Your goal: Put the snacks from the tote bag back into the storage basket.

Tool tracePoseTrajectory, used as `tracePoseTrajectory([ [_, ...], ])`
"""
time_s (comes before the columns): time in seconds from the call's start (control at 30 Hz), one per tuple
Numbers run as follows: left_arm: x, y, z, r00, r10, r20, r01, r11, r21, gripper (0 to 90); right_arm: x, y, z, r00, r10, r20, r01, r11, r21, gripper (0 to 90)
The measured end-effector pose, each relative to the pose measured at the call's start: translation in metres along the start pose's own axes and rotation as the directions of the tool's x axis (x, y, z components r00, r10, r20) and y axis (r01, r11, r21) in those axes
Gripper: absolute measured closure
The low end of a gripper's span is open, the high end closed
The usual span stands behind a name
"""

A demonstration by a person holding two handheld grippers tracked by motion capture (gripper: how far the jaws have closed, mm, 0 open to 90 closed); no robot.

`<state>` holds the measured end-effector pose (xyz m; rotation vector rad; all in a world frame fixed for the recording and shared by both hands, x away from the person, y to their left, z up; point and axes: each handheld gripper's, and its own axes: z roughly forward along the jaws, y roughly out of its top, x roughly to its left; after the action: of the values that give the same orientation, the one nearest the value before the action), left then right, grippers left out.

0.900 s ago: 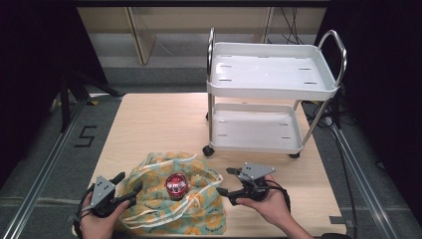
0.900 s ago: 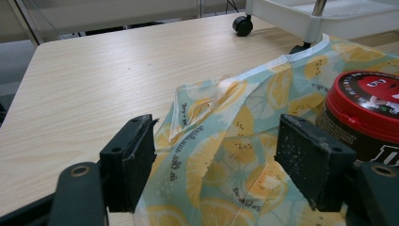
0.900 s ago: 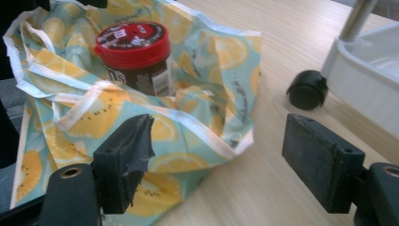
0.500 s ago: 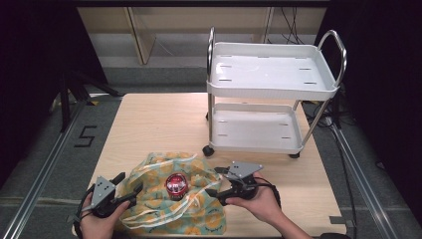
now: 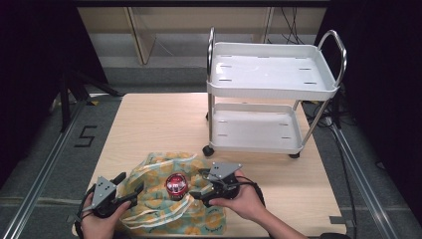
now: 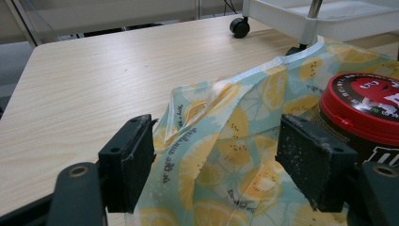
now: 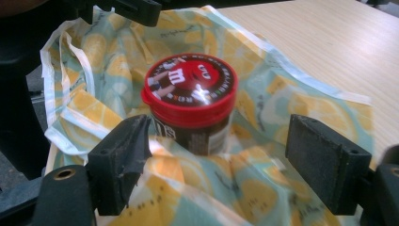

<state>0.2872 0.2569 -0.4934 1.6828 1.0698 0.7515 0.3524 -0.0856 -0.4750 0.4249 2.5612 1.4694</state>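
Red-lidded jar (image 5: 176, 185) upright on the lemon-print bag (image 5: 164, 219) at the table's (image 5: 164, 124) near edge, between left tongs (image 5: 130, 193) and right tongs (image 5: 196, 185), both spread wide, gripping nothing, low over the cloth.

The left gripper (image 5: 130, 188) is held in the person's left hand (image 5: 99, 221) at the near left corner of the tabletop, with its jaws pointed toward the right edge and spread wide apart. In the left gripper view the jaws are seen well separated, nothing being clamped between them. The right gripper (image 5: 199, 183) is held in the right hand (image 5: 240, 199) near the middle of the near edge, with the forearm brought in from the near right. Its jaws are turned toward the left edge and are likewise held wide apart, as the right gripper view shows.
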Motion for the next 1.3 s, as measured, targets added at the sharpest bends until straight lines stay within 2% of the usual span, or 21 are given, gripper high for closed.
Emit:
tracePoseTrajectory([
  [0.03,0.0,0.0,0.0,1.0,0.003,0.006,-0.003,1.0,-0.005,27.5,0.001,0.002,0.005,0.9999,0.004,-0.013,-0.004,1.0,0.001,23.0],
  [0.23,0.0,0.0,0.0,1.0,0.001,0.008,-0.001,1.0,-0.006,27.3,0.003,0.006,0.017,0.9996,-0.014,-0.024,0.015,0.9998,0.016,22.6],
  [0.43,0.0,0.0,0.0,0.9999,-0.009,0.006,0.009,0.9999,-0.008,27.3,0.005,0.009,0.03,0.9993,-0.013,-0.035,0.014,0.9997,0.02,22.6],
  [0.83,0.0,0.0,0.0,0.9999,-0.013,0.004,0.013,0.9999,-0.006,27.2,0.007,0.008,0.043,0.9989,-0.005,-0.047,0.007,0.9987,0.051,21.2],
  [0.87,0.0,0.0,0.0,0.9999,-0.012,0.005,0.012,0.9999,-0.005,27.2,0.006,0.009,0.044,0.9989,-0.02,-0.043,0.022,0.9984,0.051,21.0],
  [0.93,0.0,0.0,0.0,0.9999,-0.01,0.008,0.01,0.9999,-0.007,27.2,0.008,0.009,0.048,0.9988,-0.006,-0.049,0.009,0.9984,0.056,20.9],
  [1.27,0.0,0.0,0.0,0.9999,-0.006,0.011,0.006,0.9999,-0.008,27.1,0.007,0.009,0.057,0.9988,-0.011,-0.048,0.015,0.9976,0.068,20.1],
  [1.3,0.0,0.0,0.0,0.9999,-0.008,0.01,0.008,0.9999,-0.008,27.1,0.008,0.009,0.057,0.9988,0.003,-0.049,0.001,0.9976,0.069,20.0],
])
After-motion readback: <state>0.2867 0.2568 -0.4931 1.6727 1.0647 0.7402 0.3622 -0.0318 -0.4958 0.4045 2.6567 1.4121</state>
